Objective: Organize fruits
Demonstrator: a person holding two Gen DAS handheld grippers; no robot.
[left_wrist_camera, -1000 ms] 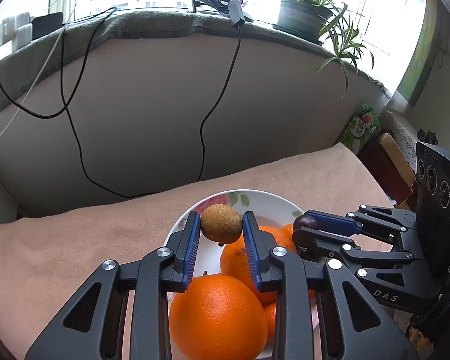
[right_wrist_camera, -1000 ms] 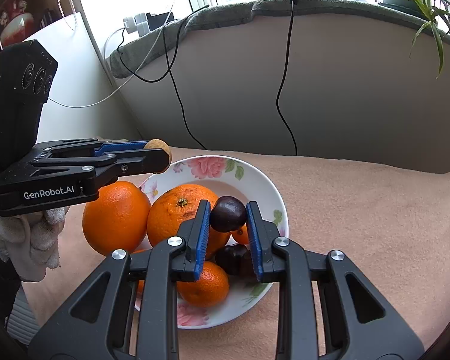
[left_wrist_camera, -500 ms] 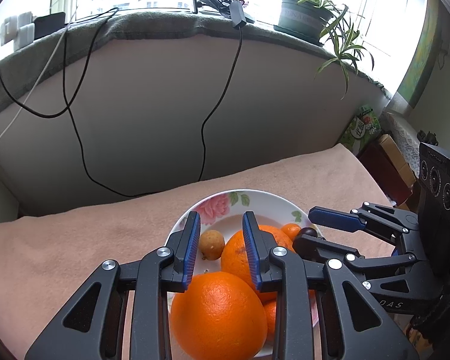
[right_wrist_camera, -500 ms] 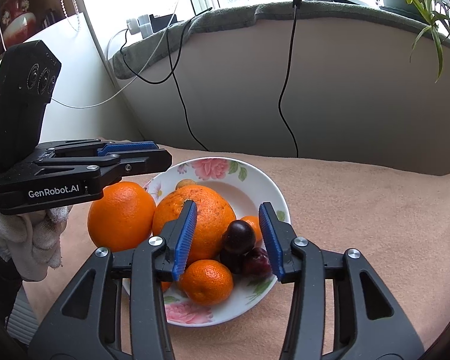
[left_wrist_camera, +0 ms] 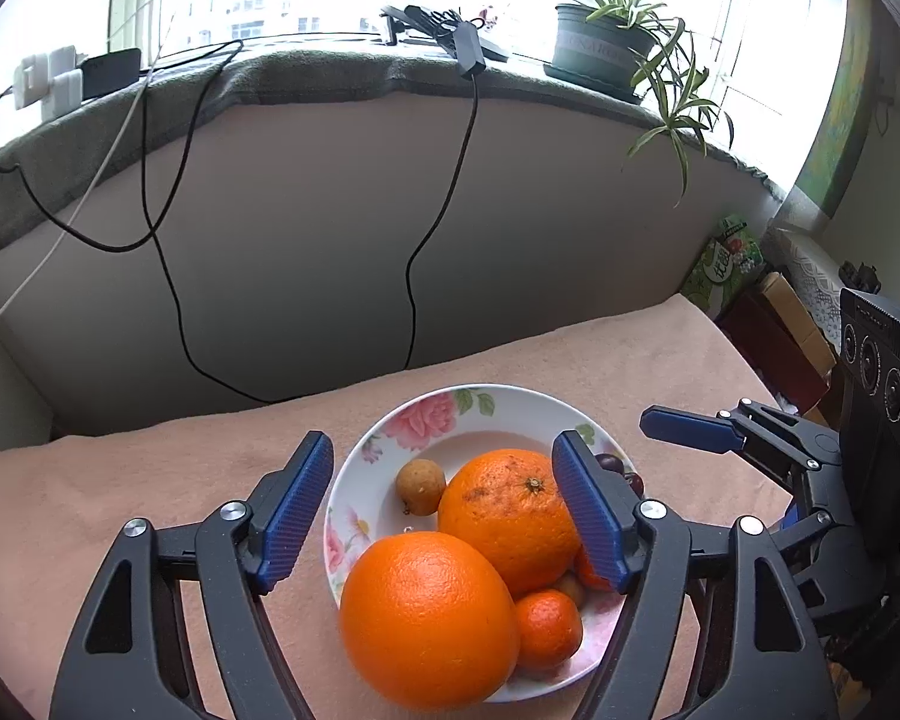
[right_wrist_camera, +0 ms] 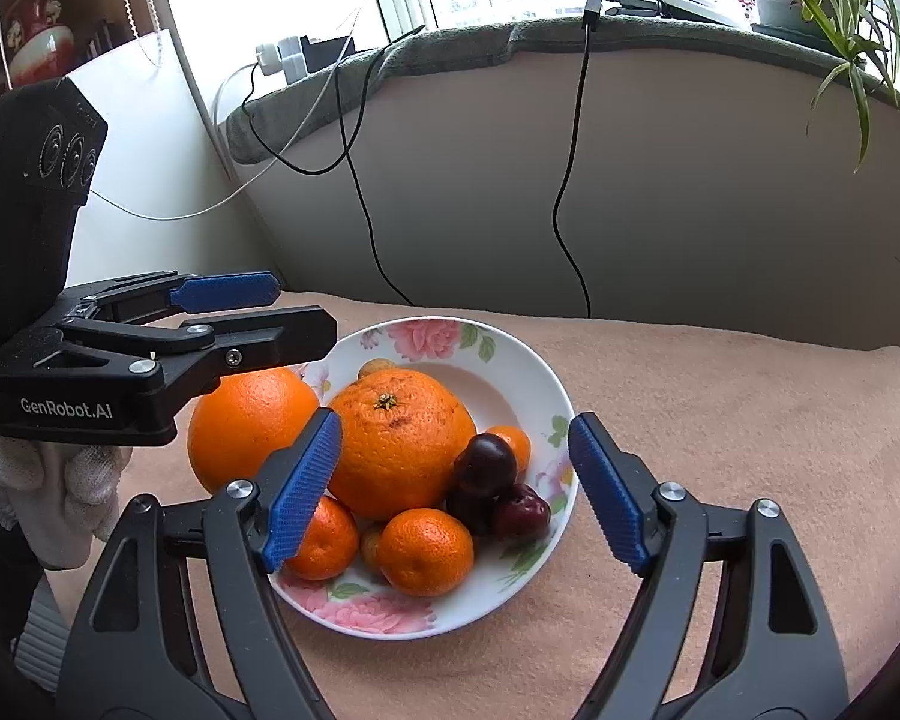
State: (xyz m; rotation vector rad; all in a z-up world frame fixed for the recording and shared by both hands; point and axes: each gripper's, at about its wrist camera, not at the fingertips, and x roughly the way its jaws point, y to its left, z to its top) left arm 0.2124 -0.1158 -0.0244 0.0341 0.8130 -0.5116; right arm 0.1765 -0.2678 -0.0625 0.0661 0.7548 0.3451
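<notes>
The floral bowl (right_wrist_camera: 513, 372) sits on the beige blanket (right_wrist_camera: 720, 408) and holds most of the fruit. Seen from the right wrist, a large orange (right_wrist_camera: 399, 444) fills its centre. At about 4 o'clock from that orange lies a dark plum (right_wrist_camera: 486, 463), with a red one (right_wrist_camera: 521, 513) just below it, and two mandarins (right_wrist_camera: 426, 552) rest along the near rim at about 6 o'clock. A small brown fruit (left_wrist_camera: 420, 485) (maybe a longan, I cannot be sure) lies on the bare bottom, at about 9 o'clock from the large orange in the left wrist view. A second big orange (right_wrist_camera: 246, 426) is at the 9 o'clock side of the bowl; whether it rests on the rim or on the blanket outside I cannot tell.

The left gripper (left_wrist_camera: 444, 510) and the right gripper (right_wrist_camera: 453, 495) both hang over the bowl. Their jaws have just been opening and now stand wide, with nothing pressed between the blue pads.

In my judgement the step in hand is the release, and the good way is to lift each gripper straight up and away. The fruits are round and piled loosely, so a pad that brushes the large orange or the plum could start them rolling. The second big orange looks the least settled, so it should be handled next, with a wide and slow grip.
</notes>
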